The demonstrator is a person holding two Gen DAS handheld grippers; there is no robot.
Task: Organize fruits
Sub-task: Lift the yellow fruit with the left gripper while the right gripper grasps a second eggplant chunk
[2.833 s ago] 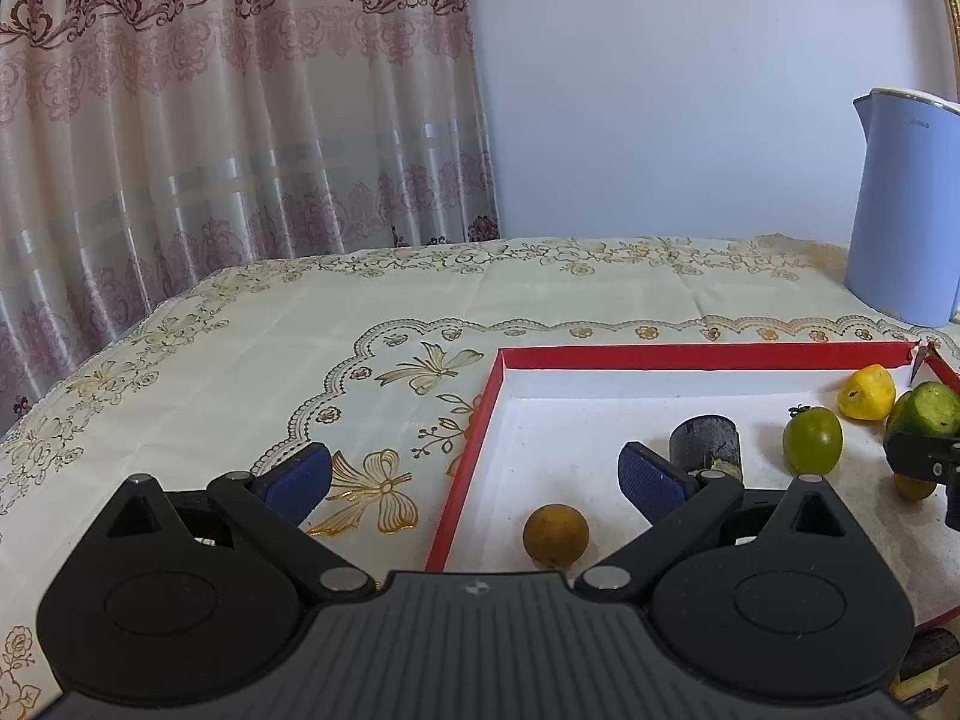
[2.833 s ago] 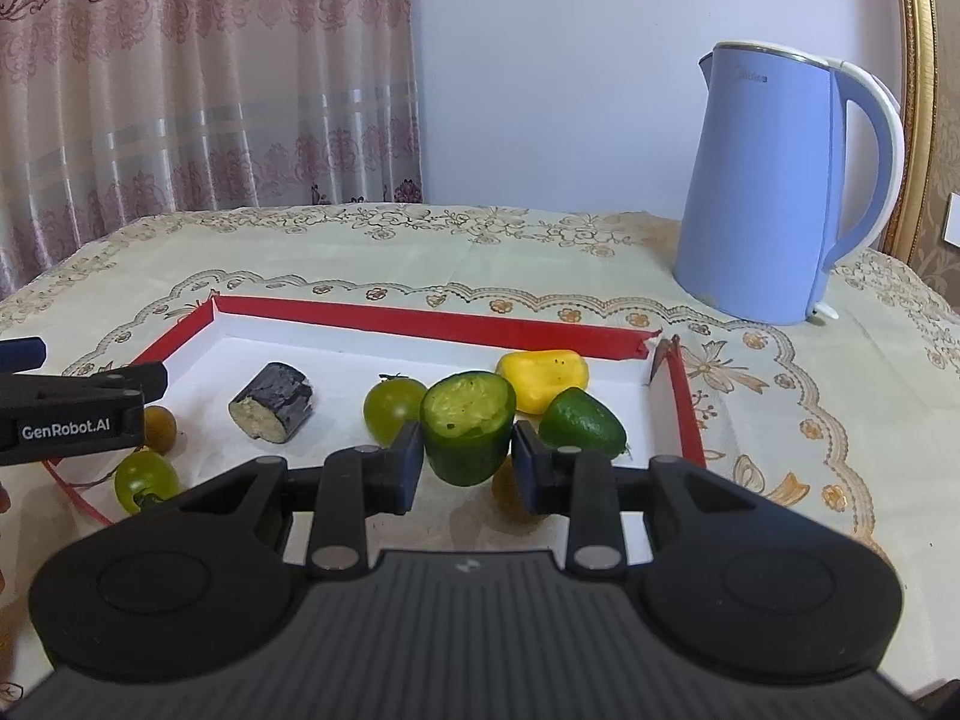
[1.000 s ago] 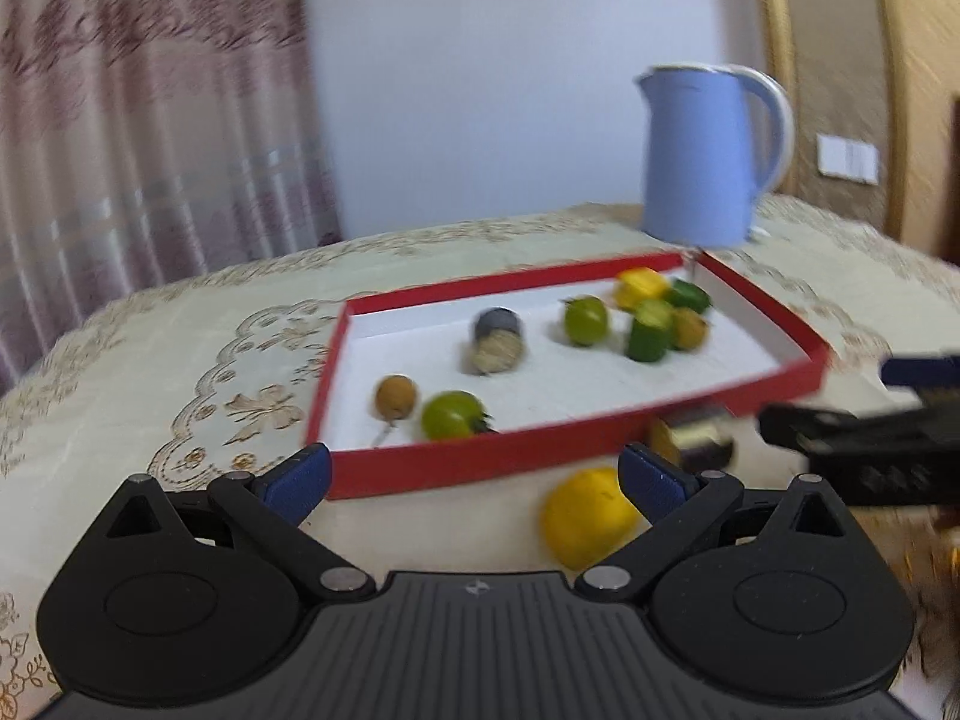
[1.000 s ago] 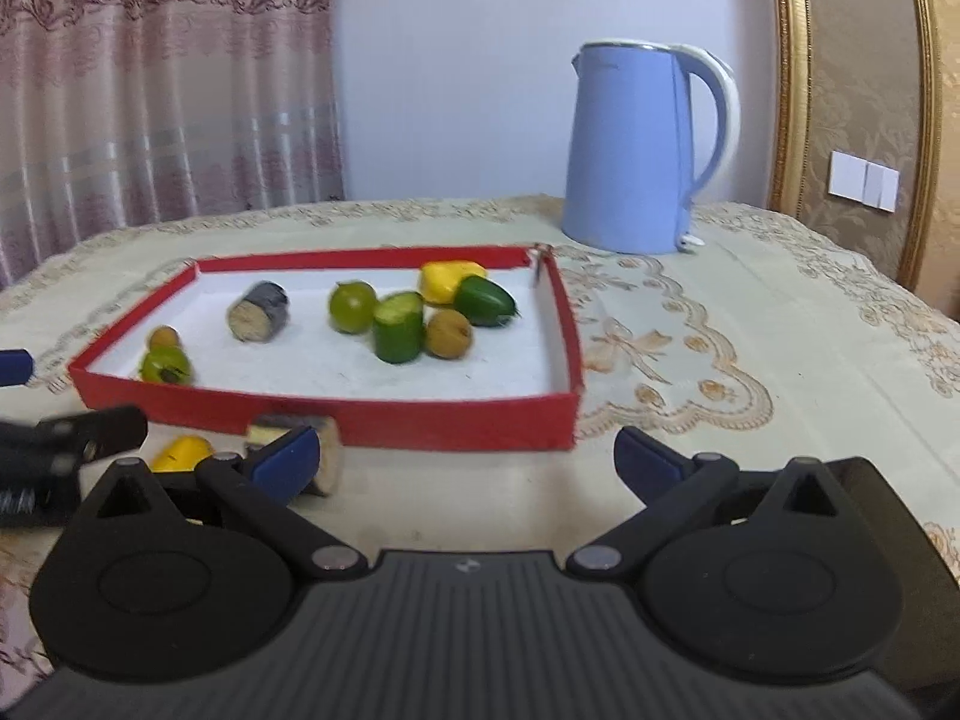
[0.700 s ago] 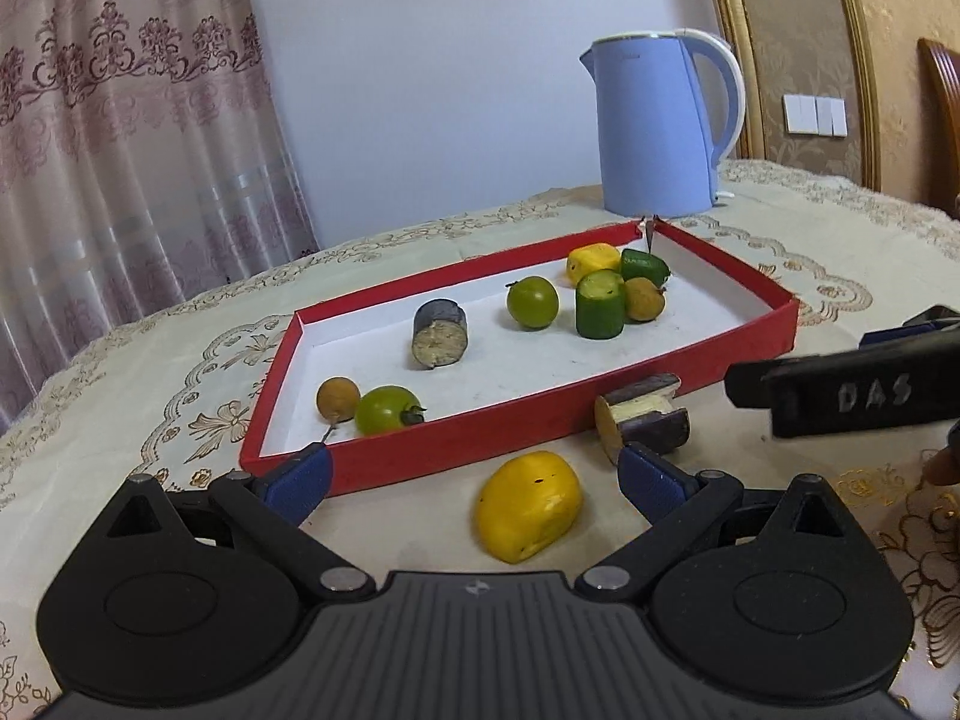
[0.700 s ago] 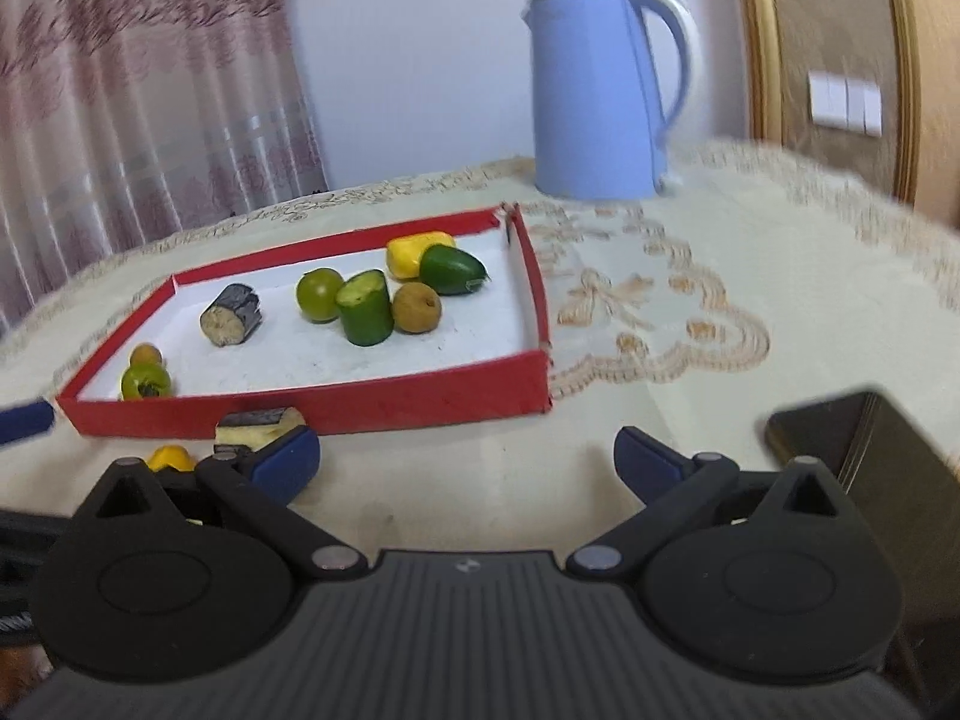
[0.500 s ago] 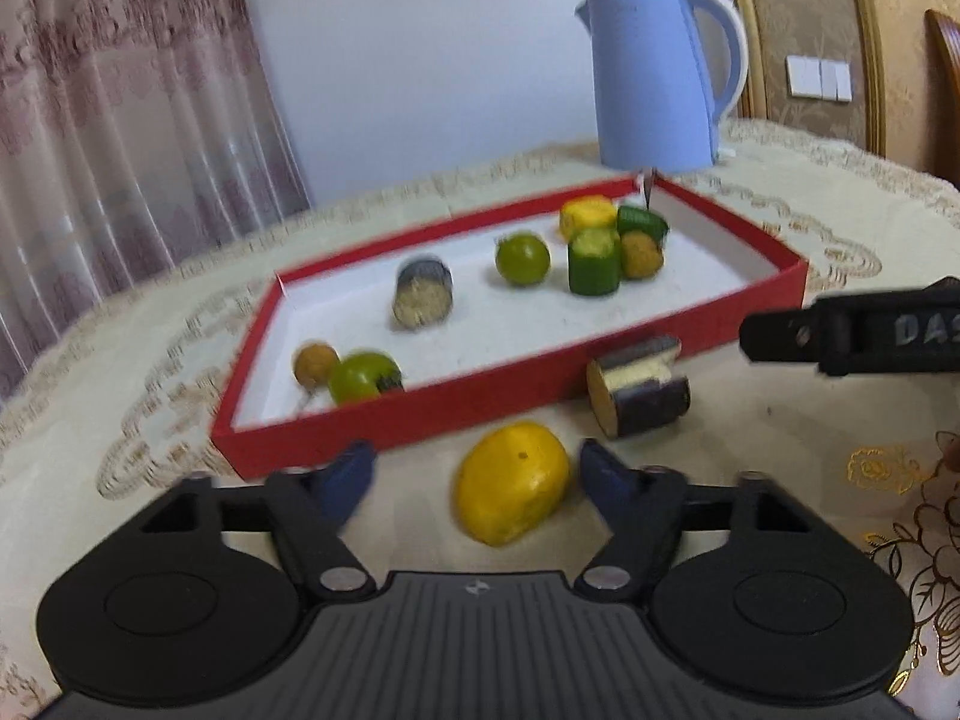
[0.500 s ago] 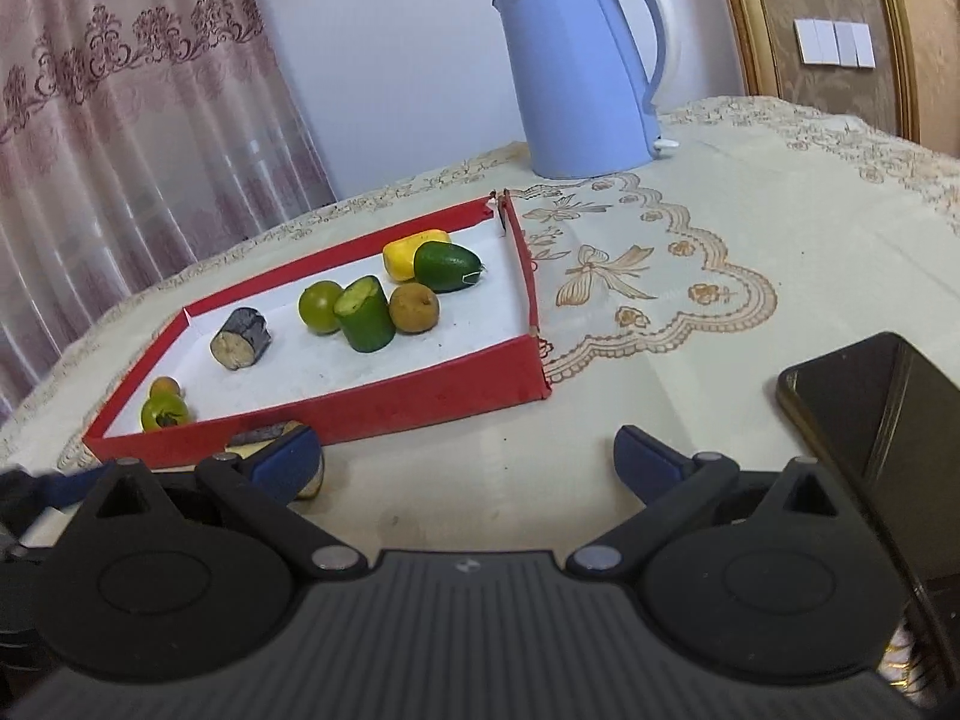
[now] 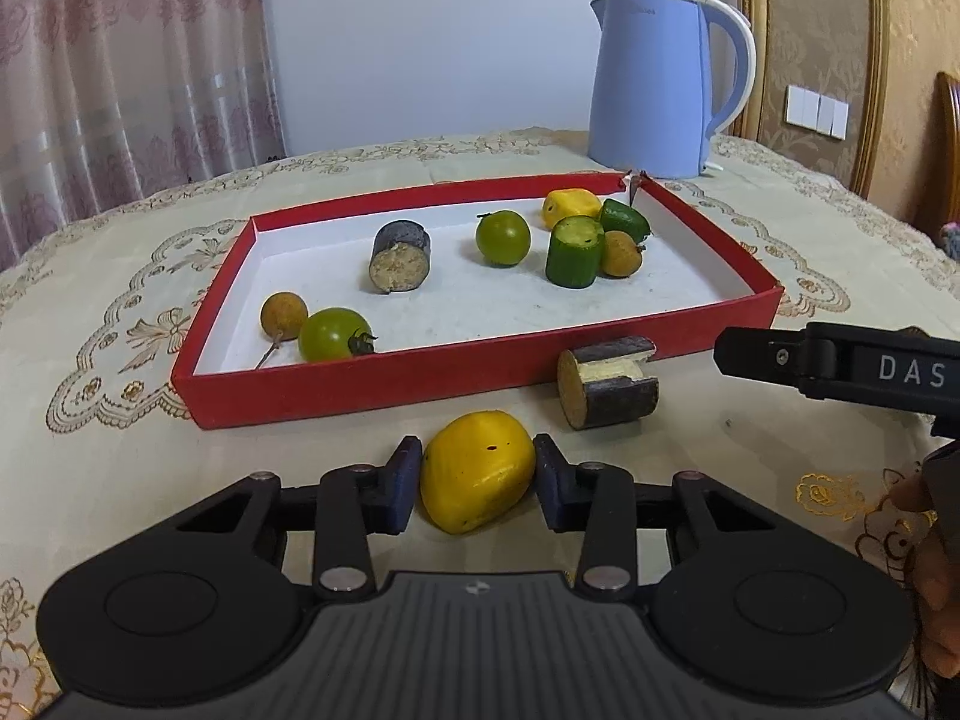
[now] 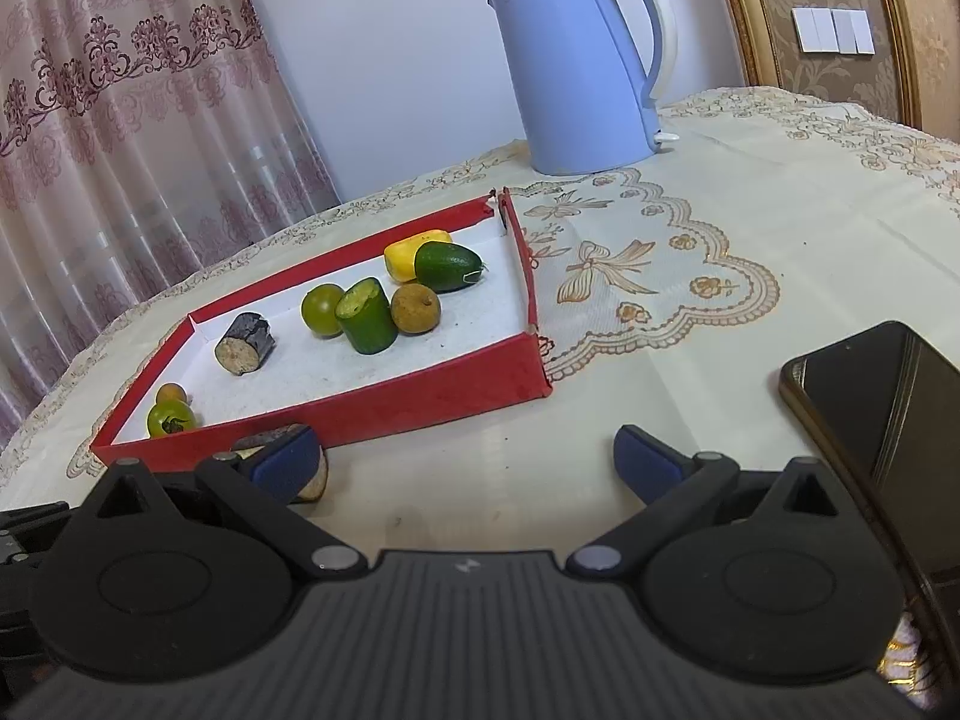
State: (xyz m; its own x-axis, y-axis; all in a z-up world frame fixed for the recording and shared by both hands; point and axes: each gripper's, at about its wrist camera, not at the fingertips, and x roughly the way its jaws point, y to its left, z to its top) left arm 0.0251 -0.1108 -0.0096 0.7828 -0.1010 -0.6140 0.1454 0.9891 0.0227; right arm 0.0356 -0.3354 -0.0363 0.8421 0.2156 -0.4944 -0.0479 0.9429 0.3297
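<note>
My left gripper (image 9: 477, 489) is shut on a yellow fruit (image 9: 477, 485) that rests on the tablecloth just in front of the red tray (image 9: 384, 390). A dark cut eggplant piece (image 9: 606, 387) lies on the cloth beside the tray's front wall; it also shows in the right wrist view (image 10: 312, 474), partly behind my left pad. The tray holds several fruits, among them a green cucumber piece (image 9: 573, 251) and a green tomato (image 9: 333, 333). My right gripper (image 10: 462, 462) is open and empty, right of the left one.
A blue kettle (image 9: 657, 84) stands behind the tray's far right corner. A black phone (image 10: 888, 408) lies on the cloth at the right, close to my right gripper. The right gripper's finger (image 9: 834, 363) reaches in from the right in the left wrist view.
My left gripper has closed its jaws onto the yellow fruit. Both grippers came back from the tray to the table's near side; the cucumber piece was let go in the tray.
</note>
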